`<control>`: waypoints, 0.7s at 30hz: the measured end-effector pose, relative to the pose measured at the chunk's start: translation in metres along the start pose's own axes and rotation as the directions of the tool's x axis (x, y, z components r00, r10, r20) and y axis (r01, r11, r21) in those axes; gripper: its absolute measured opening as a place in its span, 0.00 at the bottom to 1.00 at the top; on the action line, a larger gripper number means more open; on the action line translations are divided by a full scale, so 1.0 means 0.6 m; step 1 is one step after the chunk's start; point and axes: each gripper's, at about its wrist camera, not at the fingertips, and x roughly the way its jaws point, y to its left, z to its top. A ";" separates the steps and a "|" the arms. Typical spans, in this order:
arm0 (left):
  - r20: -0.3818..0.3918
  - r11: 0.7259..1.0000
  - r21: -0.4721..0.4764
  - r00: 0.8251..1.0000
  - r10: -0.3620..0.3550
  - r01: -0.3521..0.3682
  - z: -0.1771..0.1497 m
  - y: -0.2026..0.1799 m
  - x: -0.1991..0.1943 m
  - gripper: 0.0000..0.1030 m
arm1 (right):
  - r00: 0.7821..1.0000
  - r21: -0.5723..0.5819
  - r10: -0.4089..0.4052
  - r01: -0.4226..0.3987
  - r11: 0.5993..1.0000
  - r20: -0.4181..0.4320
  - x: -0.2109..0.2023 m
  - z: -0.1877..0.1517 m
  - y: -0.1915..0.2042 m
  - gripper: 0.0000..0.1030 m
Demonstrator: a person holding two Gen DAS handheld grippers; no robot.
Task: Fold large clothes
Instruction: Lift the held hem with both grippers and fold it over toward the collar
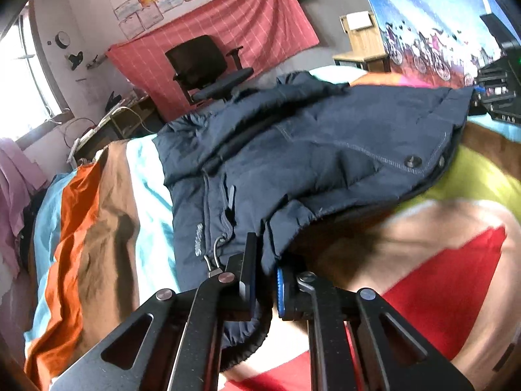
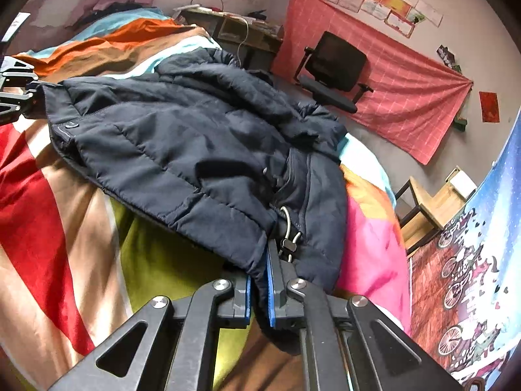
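Observation:
A dark navy puffer jacket [image 1: 293, 150] lies spread over a bed with a multicoloured striped cover [image 1: 88, 215]. My left gripper [image 1: 265, 277] is shut on the jacket's bottom hem, with fabric pinched between its blue pads and a drawcord toggle hanging just left of it. In the right wrist view the same jacket [image 2: 182, 143] stretches away, and my right gripper [image 2: 259, 290] is shut on another part of its hem beside a cord loop. The hem is lifted off the cover at both grips. The right gripper's body [image 1: 498, 94] shows at the far right edge of the left wrist view.
A black office chair [image 2: 332, 71] stands beyond the bed in front of a red checked cloth [image 2: 407, 97] on the wall. A cluttered desk [image 2: 234, 29] sits by the window. A wooden stool [image 2: 433, 208] stands on a patterned rug to the right.

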 end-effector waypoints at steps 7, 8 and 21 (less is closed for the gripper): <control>0.052 0.999 -0.040 0.999 0.007 -0.005 0.077 0.045 -0.007 0.07 | 0.996 0.025 0.007 -0.010 1.000 0.084 -0.010 0.068 -0.040 0.06; 0.052 0.998 -0.060 0.999 0.001 0.002 0.093 0.057 -0.004 0.07 | 0.996 0.025 0.008 -0.011 1.000 0.092 -0.010 0.076 -0.044 0.06; -0.064 0.986 -0.166 0.998 0.018 -0.029 0.299 0.186 0.070 0.07 | 0.998 0.053 0.060 -0.058 0.997 -0.036 0.060 0.289 -0.161 0.06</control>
